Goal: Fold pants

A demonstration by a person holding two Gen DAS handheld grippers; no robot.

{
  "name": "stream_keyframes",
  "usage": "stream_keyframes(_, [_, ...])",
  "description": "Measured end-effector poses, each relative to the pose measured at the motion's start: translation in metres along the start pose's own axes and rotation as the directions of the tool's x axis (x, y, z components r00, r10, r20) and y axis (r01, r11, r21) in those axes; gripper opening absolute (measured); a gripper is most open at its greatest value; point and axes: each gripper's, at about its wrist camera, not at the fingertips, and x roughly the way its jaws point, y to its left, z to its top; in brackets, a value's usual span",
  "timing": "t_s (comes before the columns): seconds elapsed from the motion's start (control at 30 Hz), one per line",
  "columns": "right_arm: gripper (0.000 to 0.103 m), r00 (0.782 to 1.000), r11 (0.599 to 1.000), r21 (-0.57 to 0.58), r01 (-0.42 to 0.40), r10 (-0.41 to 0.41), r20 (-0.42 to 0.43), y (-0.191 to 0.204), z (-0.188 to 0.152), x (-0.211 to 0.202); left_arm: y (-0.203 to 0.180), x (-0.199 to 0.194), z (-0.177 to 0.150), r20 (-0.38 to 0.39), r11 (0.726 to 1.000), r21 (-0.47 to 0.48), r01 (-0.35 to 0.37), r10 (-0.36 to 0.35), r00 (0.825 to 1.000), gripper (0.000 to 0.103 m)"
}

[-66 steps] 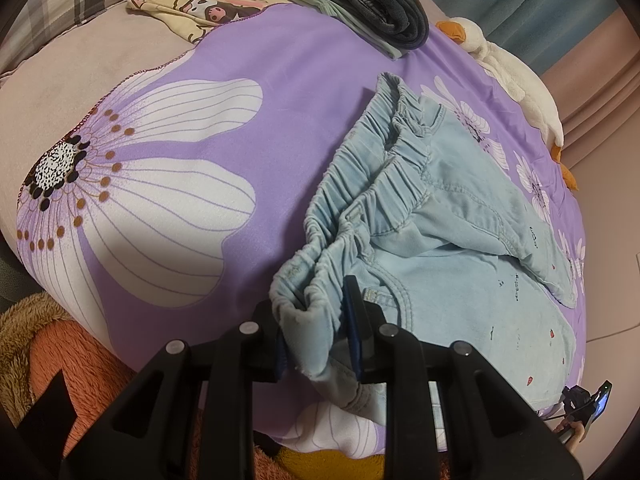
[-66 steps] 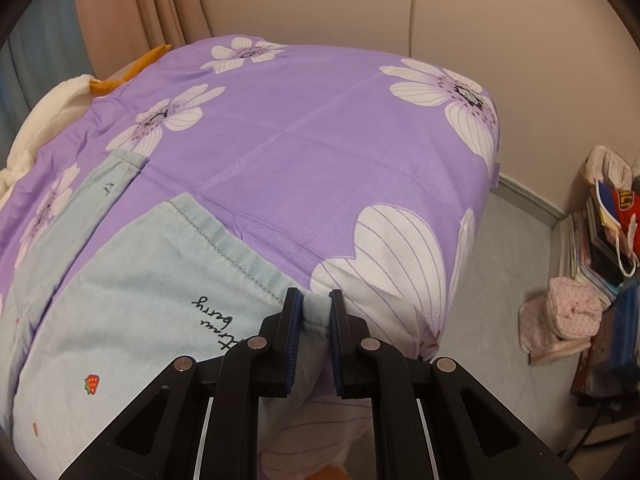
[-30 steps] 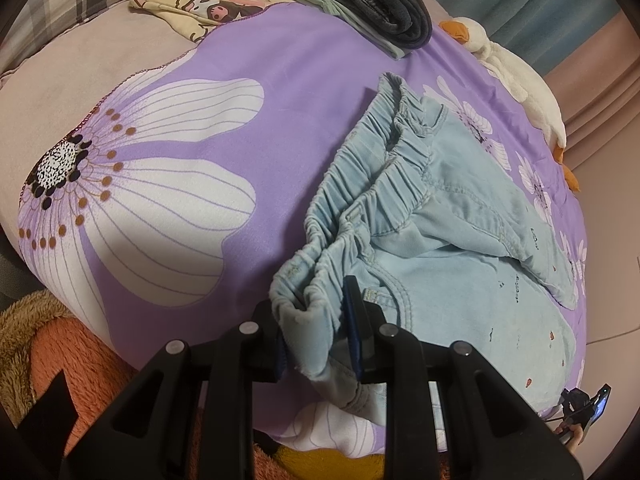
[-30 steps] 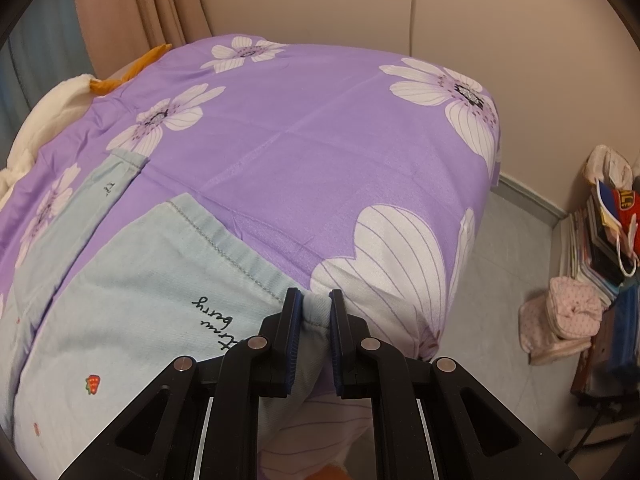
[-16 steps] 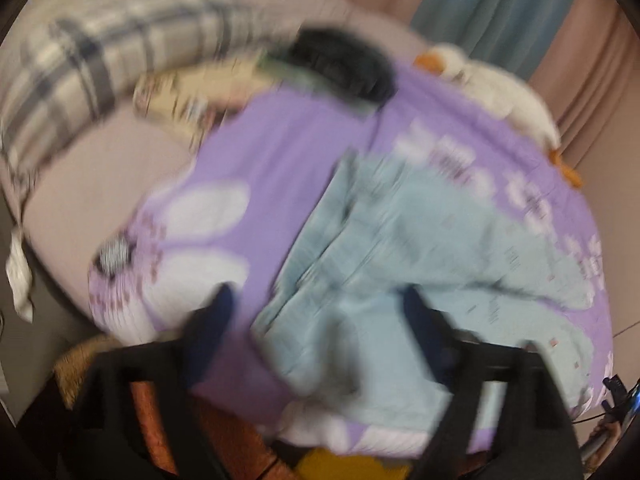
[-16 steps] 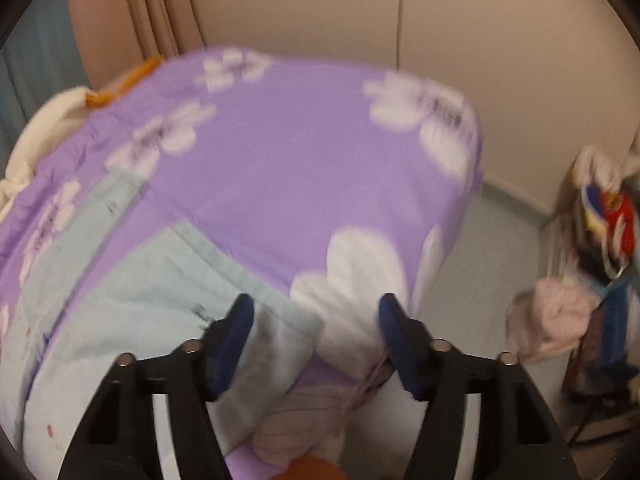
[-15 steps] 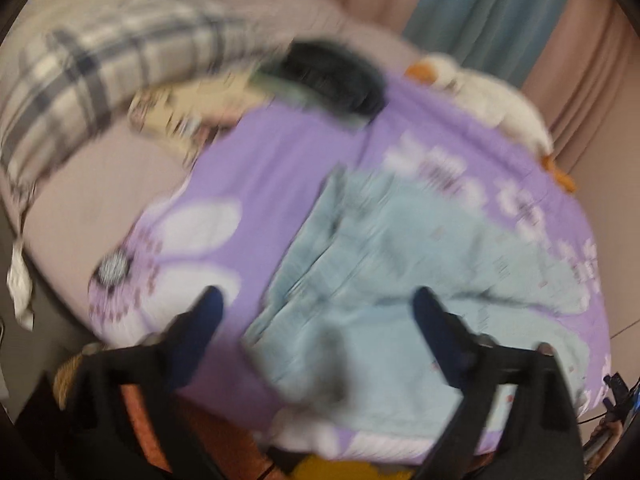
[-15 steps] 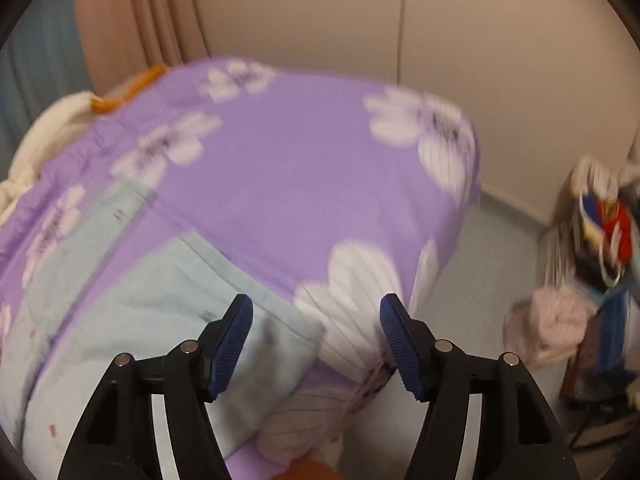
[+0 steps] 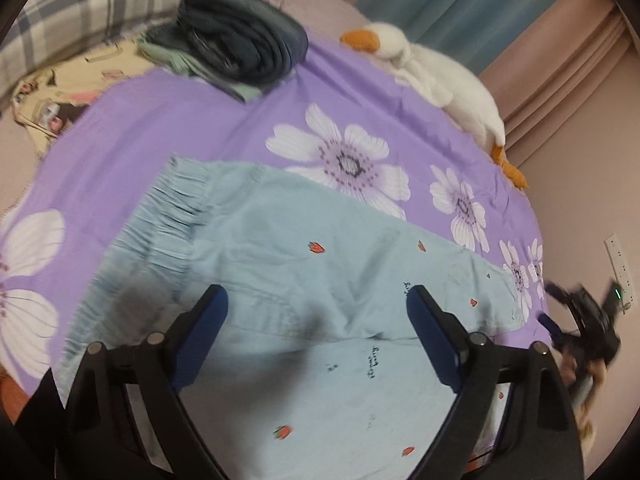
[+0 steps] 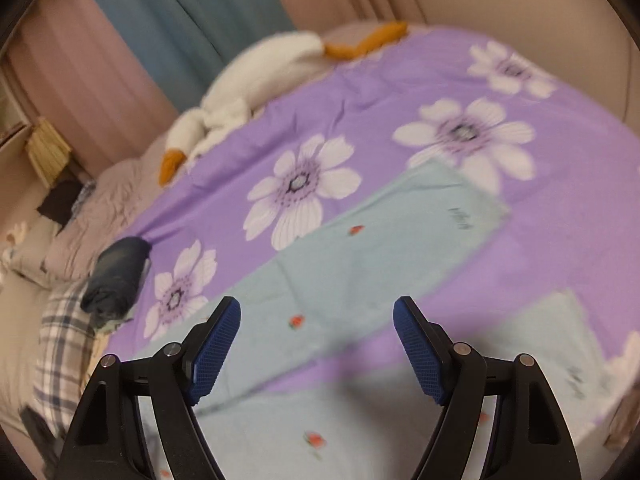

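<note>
Light blue pants [image 9: 320, 264] with small strawberry prints lie spread on the purple flowered bedspread [image 9: 200, 120]. Their gathered waistband [image 9: 168, 216] is at the left and both legs run to the right. My left gripper [image 9: 316, 300] hovers above the seat of the pants, its jaws wide and closing a little, with nothing gripped between them. My right gripper [image 10: 317, 308] hangs over the legs of the pants [image 10: 360, 256], its jaws opening and free of cloth. It also shows small and blurred at the right edge of the left wrist view.
A white plush goose [image 9: 440, 76] lies along the far edge of the bed. Folded dark clothes [image 9: 244, 52] sit by a plaid pillow [image 9: 80, 12], with a cartoon-print garment [image 9: 60, 92] beside them. Curtains [image 10: 200, 20] hang behind the bed.
Both grippers let go of the pants, the left off the waistband and the right off the leg hem, opened wide and rose. The right view swung left across the bed.
</note>
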Motion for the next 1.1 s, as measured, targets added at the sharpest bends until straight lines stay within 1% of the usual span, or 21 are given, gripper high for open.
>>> stream_keyframes(0.07, [0.079,0.997,0.999,0.028,0.033,-0.03,-0.073,0.009,0.019,0.043,-0.003,0.01,0.002,-0.02,1.0,-0.005,-0.005,0.005,1.0,0.086])
stream_keyframes(0.23, [0.077,0.977,0.986,0.061,0.155,-0.144,-0.156,0.019,0.047,0.118,-0.006,0.024,0.002,-0.043,0.999,-0.009,-0.047,0.046,0.998,0.085])
stream_keyframes(0.27, [0.069,0.97,0.979,0.073,0.19,-0.176,-0.167,0.02,0.051,0.135,-0.005,0.026,0.002,-0.048,0.999,-0.017,-0.051,0.05,0.998,0.084])
stream_keyframes(0.3, [0.046,0.964,0.971,0.084,0.225,-0.209,-0.167,0.02,0.054,0.147,-0.005,0.028,0.003,-0.052,0.998,-0.02,-0.053,0.051,0.997,0.084])
stream_keyframes(0.33, [0.038,0.952,0.96,0.089,0.265,-0.246,-0.181,0.019,0.055,0.156,-0.005,0.03,0.004,-0.06,0.998,-0.022,-0.053,0.051,0.997,0.084])
stream_keyframes(0.37, [0.035,0.936,0.945,0.099,0.312,-0.288,-0.202,0.014,0.057,0.168,-0.006,0.031,0.004,-0.065,0.998,-0.024,-0.054,0.052,0.997,0.084])
stream_keyframes(0.4, [0.035,0.931,0.937,0.124,0.326,-0.296,-0.212,0.009,0.056,0.176,-0.005,0.031,0.004,-0.067,0.998,-0.026,-0.056,0.054,0.996,0.084])
stream_keyframes(0.47, [0.035,0.938,0.931,0.157,0.328,-0.302,-0.17,0.005,0.058,0.175,-0.004,0.03,0.005,-0.065,0.998,-0.031,-0.057,0.055,0.996,0.084])
stream_keyframes(0.57, [0.035,0.929,0.931,0.113,0.347,-0.326,-0.175,0.007,0.056,0.173,-0.004,0.031,0.006,-0.059,0.996,-0.051,-0.067,0.064,0.996,0.084])
stream_keyframes(0.6, [0.027,0.922,0.928,0.081,0.364,-0.347,-0.169,0.009,0.054,0.172,-0.005,0.031,0.006,-0.062,0.996,-0.056,-0.065,0.061,0.996,0.084])
stream_keyframes(0.63, [0.019,0.905,0.913,0.046,0.406,-0.394,-0.157,0.011,0.051,0.169,-0.006,0.031,0.005,-0.067,0.996,-0.06,-0.061,0.057,0.996,0.084])
stream_keyframes(0.67, [0.014,0.91,0.917,0.043,0.397,-0.388,-0.146,0.011,0.048,0.166,-0.007,0.03,0.005,-0.067,0.997,-0.061,-0.056,0.052,0.996,0.084])
stream_keyframes(0.7, [0.007,0.919,0.924,0.051,0.379,-0.369,-0.139,0.01,0.045,0.158,-0.009,0.028,0.004,-0.065,0.997,-0.058,-0.053,0.049,0.997,0.084])
stream_keyframes(0.77, [0.006,0.942,0.944,0.054,0.325,-0.318,-0.11,0.008,0.037,0.132,-0.011,0.022,0.004,-0.052,0.998,-0.051,-0.048,0.046,0.998,0.084])
stream_keyframes(0.8, [0.006,0.961,0.96,0.054,0.273,-0.27,-0.058,0.007,0.03,0.103,-0.012,0.019,0.004,-0.044,0.998,-0.054,-0.046,0.043,0.998,0.084])
stream_keyframes(0.83, [0.006,0.971,0.97,0.053,0.237,-0.235,-0.029,0.009,0.025,0.088,-0.013,0.016,0.005,-0.034,0.997,-0.065,-0.038,0.036,0.999,0.084])
stream_keyframes(0.9, [0.006,0.99,0.991,0.062,0.121,-0.125,0.059,0.006,0.006,0.034,-0.015,0.012,0.008,-0.026,0.996,-0.094,-0.005,0.003,1.0,0.084])
stream_keyframes(0.97, [0.006,0.991,0.998,0.056,0.003,-0.01,0.133,0.002,-0.017,-0.016,-0.019,0.012,0.011,-0.036,0.992,-0.123,0.032,-0.036,0.999,0.084])
stream_keyframes(1.03, [0.006,0.979,0.995,0.039,-0.091,0.082,0.184,-0.009,-0.05,-0.058,-0.026,0.016,0.016,-0.052,0.989,-0.137,0.056,-0.064,0.997,0.084])
stream_keyframes(1.07, [0.006,0.975,0.994,0.038,-0.104,0.095,0.199,-0.008,-0.058,-0.059,-0.031,0.02,0.019,-0.058,0.989,-0.138,0.058,-0.067,0.996,0.084])
stream_keyframes(1.1, [0.006,0.973,0.993,0.04,-0.109,0.099,0.209,-0.018,-0.08,-0.076,-0.036,0.025,0.023,-0.066,0.989,-0.135,0.054,-0.063,0.996,0.084])
